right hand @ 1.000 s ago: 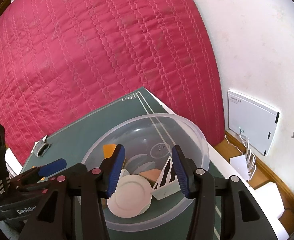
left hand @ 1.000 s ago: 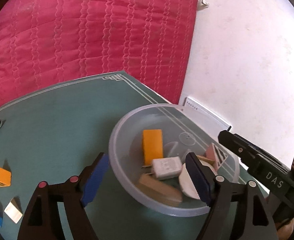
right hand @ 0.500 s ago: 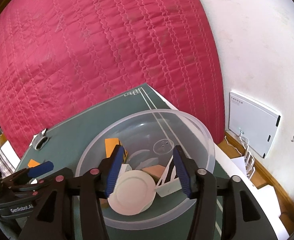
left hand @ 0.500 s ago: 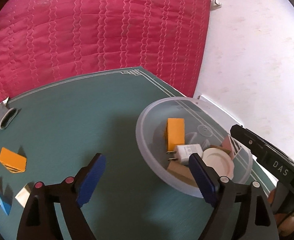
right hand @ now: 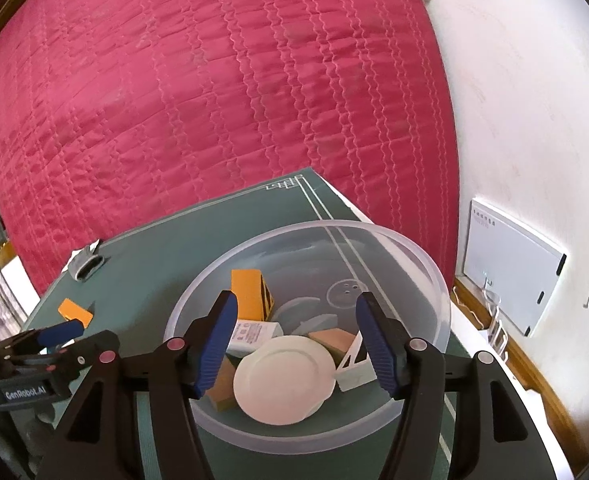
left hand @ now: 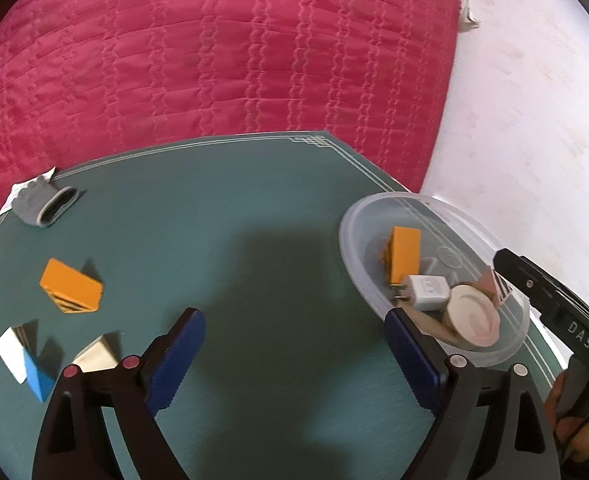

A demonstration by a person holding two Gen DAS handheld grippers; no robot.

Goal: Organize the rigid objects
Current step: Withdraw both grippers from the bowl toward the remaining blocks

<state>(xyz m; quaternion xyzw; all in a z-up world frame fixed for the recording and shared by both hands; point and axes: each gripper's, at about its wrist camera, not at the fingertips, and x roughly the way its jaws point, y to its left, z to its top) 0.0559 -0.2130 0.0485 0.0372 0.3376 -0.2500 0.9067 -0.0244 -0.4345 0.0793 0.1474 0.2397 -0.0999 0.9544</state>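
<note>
A clear plastic bowl (left hand: 358, 256) (right hand: 434, 276) stands at the right end of the green table (left hand: 254, 240). It holds an orange block (left hand: 404, 254), a white charger (left hand: 428, 292), a round white lid (right hand: 282, 380), a tan block and a striped wedge (right hand: 354, 364). My left gripper (left hand: 294, 364) is open and empty over the table, left of the bowl. My right gripper (right hand: 298, 340) is open and empty above the bowl. On the table to the left lie an orange block (left hand: 70, 286), a white and blue piece (left hand: 22, 356) and a cream wedge (left hand: 96, 356).
A grey loop-shaped object (left hand: 44, 204) lies at the table's far left corner. A red quilted cloth (left hand: 214, 60) hangs behind the table. A white wall (right hand: 534, 120) with a white panel (right hand: 510, 272) is on the right.
My left gripper has swung left, away from the bowl, bringing the loose pieces on the left into view. My right gripper has stayed over the bowl, open.
</note>
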